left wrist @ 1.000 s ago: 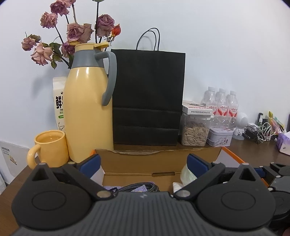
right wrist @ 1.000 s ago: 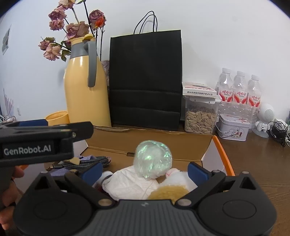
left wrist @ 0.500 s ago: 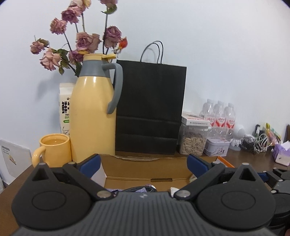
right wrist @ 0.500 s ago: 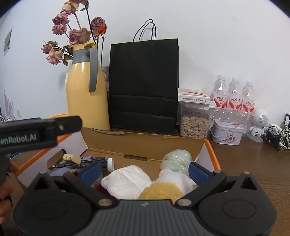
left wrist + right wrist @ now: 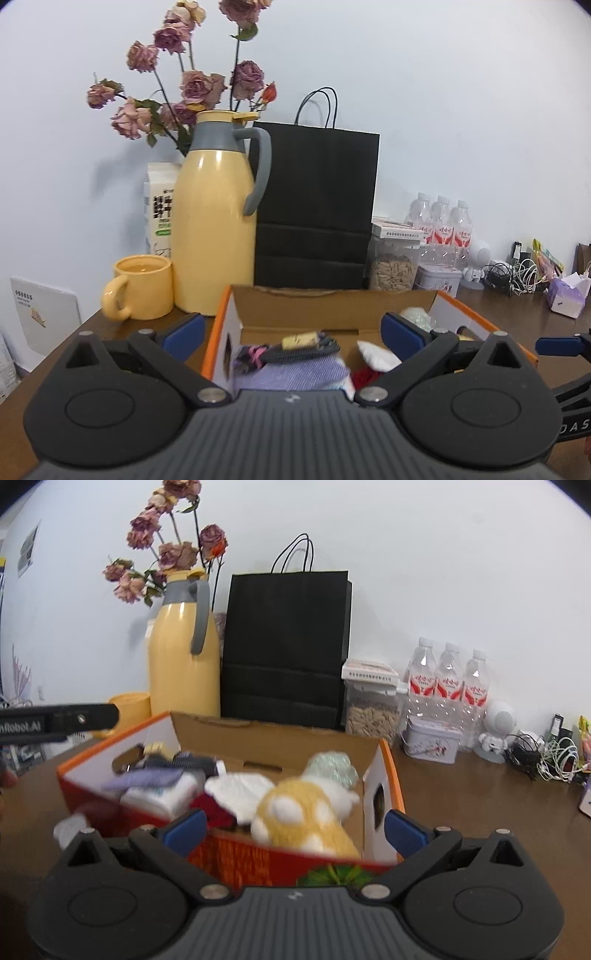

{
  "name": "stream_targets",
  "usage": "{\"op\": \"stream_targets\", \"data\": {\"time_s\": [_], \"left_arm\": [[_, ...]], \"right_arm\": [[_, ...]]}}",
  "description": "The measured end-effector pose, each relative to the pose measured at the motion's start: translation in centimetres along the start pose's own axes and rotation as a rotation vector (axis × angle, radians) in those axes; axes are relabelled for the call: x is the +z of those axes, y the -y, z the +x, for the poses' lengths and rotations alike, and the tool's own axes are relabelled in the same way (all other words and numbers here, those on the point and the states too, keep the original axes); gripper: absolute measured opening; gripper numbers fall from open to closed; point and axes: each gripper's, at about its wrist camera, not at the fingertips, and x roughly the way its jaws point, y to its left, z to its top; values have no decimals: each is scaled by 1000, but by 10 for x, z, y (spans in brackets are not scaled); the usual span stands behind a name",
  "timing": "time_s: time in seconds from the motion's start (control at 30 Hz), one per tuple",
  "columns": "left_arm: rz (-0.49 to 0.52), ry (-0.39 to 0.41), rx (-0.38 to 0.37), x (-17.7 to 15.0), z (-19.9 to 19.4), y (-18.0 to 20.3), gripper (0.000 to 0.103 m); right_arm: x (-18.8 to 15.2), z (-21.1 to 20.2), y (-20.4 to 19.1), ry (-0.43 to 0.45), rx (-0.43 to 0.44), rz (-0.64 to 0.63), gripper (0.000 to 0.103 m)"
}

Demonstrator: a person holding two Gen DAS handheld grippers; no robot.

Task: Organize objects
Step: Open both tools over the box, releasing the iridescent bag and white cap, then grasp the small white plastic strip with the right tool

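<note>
We judge the main risk here to be the overfull box [image 5: 373, 771]: the yellow spotted plush toy [image 5: 299, 819] rides up against its near wall, so a careless reach could tip it out onto the bench [image 5: 472, 805], or push the light cardboard toward the back edge where the yellow jug [image 5: 183, 657], the black paper bag [image 5: 286, 646] and the seed jar [image 5: 371, 709] stand close behind it. The cable [image 5: 299, 349] lying on the purple cloth [image 5: 291, 373] could also snag on a finger as we pull something else free. Our right tongs [image 5: 295, 829] are spread wide and empty, held just in front of the box's near wall without touching it, as far as we can tell through the blur. Our left tongs [image 5: 293, 330] are likewise wide and hold nothing, with the near left corner of the box between the fingers but not gripped. The things to sort, the cloth, cable, white cloth [image 5: 240, 792], red item [image 5: 214, 810] and pale green ball [image 5: 330, 768], all sit inside the box, which rests mid-bench; the yellow mug [image 5: 142, 288] stands beside the jug near the left edge.
</note>
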Motion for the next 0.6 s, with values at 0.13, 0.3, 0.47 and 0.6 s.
{"op": "stream_targets", "data": {"time_s": [0.13,0.3,0.47,0.6], "left_arm": [[3,-25,12,-13,-17,-6,103],[-10,-69,23,-27,-32,-15,103],[-33,-129,43,-46,-43,-24,103],[-40,-158,50,-54,-50,-27,103]], "right_arm": [[-17,-9,2,-43,-13,9,103],[-34,-12,1,-109,-33,8,95],[-47,-9,-1,-179,-39,12,76],[-52,-8,-1,-212,-35,19,51]]}}
